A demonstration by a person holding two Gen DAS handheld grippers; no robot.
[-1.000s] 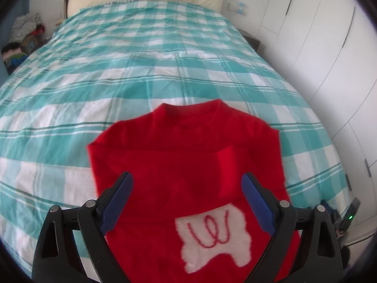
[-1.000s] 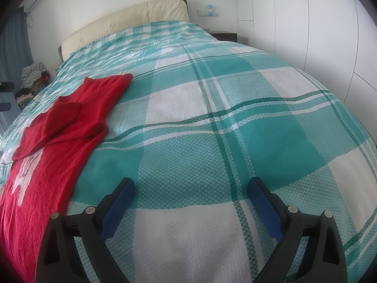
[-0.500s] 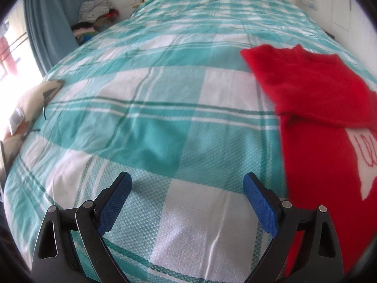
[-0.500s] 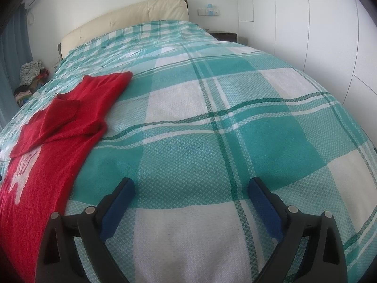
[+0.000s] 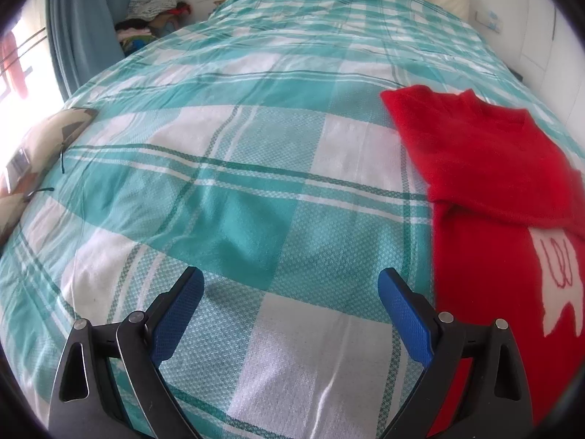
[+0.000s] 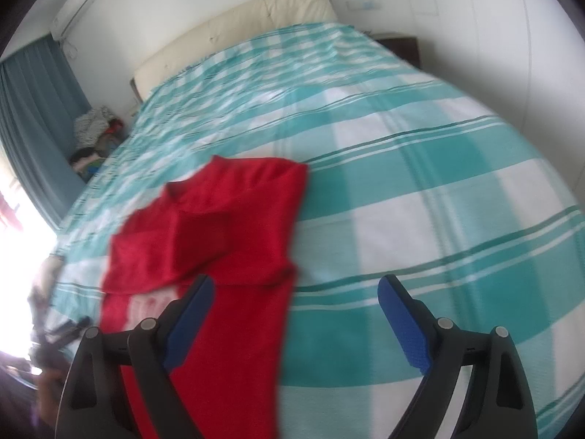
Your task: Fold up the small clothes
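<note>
Both grippers, left (image 5: 290,292) and right (image 6: 296,301), hang spread, empty.
Red sweater (image 6: 234,219) looks soft, light, probably limp; pinch its hem corners.

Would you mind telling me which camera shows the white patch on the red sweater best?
The left wrist view: the white patch is sharp, its red squiggle readable. The right wrist view is blurred, showing only a pale sliver below the sweater's folded sleeves.
</note>
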